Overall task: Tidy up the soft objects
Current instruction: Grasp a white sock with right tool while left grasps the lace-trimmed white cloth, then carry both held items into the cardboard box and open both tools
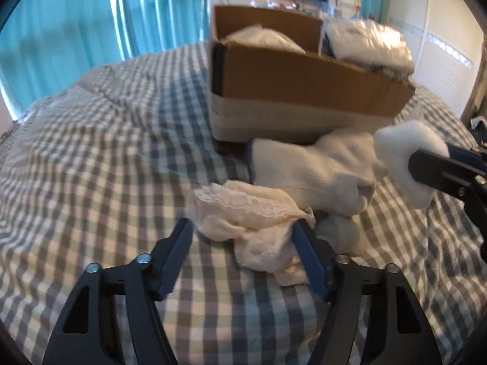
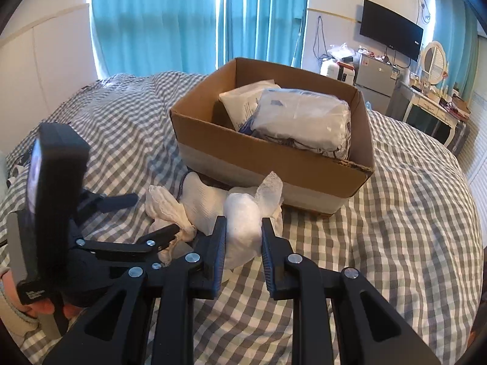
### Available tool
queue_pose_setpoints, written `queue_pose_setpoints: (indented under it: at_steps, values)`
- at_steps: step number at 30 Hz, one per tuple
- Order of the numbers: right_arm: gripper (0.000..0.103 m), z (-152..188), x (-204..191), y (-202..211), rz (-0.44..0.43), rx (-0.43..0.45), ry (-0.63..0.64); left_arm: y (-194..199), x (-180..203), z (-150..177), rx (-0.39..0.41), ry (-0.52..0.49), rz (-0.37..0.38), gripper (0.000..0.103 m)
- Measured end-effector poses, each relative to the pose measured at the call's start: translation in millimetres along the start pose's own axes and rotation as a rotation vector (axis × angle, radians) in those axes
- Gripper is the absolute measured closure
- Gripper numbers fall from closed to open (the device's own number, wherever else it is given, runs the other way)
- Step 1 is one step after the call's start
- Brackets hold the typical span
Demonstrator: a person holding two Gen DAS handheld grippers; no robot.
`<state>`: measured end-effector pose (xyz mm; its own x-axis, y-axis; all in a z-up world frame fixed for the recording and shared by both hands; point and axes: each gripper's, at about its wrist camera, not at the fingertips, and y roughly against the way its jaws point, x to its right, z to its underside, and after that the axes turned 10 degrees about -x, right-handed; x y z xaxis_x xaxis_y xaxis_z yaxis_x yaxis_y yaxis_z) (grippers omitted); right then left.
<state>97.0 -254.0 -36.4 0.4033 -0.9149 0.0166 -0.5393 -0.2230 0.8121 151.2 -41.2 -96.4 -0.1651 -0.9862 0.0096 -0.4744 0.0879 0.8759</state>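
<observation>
A cardboard box (image 1: 304,73) (image 2: 213,140) stands on the checked bed and holds white plastic-wrapped soft packs (image 2: 304,118). In front of it lie a white sock (image 1: 307,167) (image 2: 207,203) and a crumpled lace-edged cloth (image 1: 243,216) (image 2: 166,210). My left gripper (image 1: 243,237) is open, its fingers on either side of the cloth. My right gripper (image 2: 243,237) is shut on a white foam sponge (image 2: 243,228), which also shows in the left wrist view (image 1: 404,149), held just above the bed to the right of the sock.
The bed (image 2: 411,213) is covered with a grey and white checked sheet. Teal curtains (image 2: 158,15) hang behind it. A small fridge (image 2: 374,76), a wall television (image 2: 391,29) and a dressing table with a mirror (image 2: 432,60) stand at the back right.
</observation>
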Motion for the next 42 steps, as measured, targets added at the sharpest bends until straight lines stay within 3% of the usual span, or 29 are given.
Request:
queue_pose_setpoints:
  at_steps: [2, 5, 10, 17, 28, 33, 37, 42]
  values:
    - [0.082, 1.5, 1.0, -1.8, 0.000, -0.005, -0.006, -6.6, 2.9, -0.8, -0.024, -0.019, 0.011, 0.059]
    - [0.082, 2.2, 0.1, -2.9, 0.006, -0.007, -0.004, -8.8, 5.9, 1.6, -0.037, -0.047, 0.026, 0.074]
    - [0.082, 4.1, 0.5, -2.4, 0.009, -0.004, -0.004, -1.6, 8.6, 5.7, -0.026, -0.061, 0.031, 0.086]
    - [0.082, 8.2, -1.1, 5.3, 0.010, 0.005, -0.003, 27.5, 12.4, 13.6, -0.003, -0.071, 0.011, 0.091]
    - [0.082, -11.9, 1.4, 83.2, 0.020, 0.116, 0.017, 130.4, 16.6, -13.7, 0.110, -0.086, 0.037, 0.092]
    - [0.082, -48.4, 12.4, 129.3, 0.006, 0.182, 0.010, 185.0, 19.4, -46.5, 0.165, -0.118, 0.003, 0.092]
    - [0.082, -80.9, 22.0, 153.5, -0.002, 0.214, 0.001, 213.8, 21.8, -77.0, 0.188, -0.130, 0.050, 0.092]
    - [0.082, -127.0, 32.8, 153.2, 0.014, 0.221, 0.004, 202.0, 20.2, -119.0, 0.174, -0.120, 0.117, 0.092]
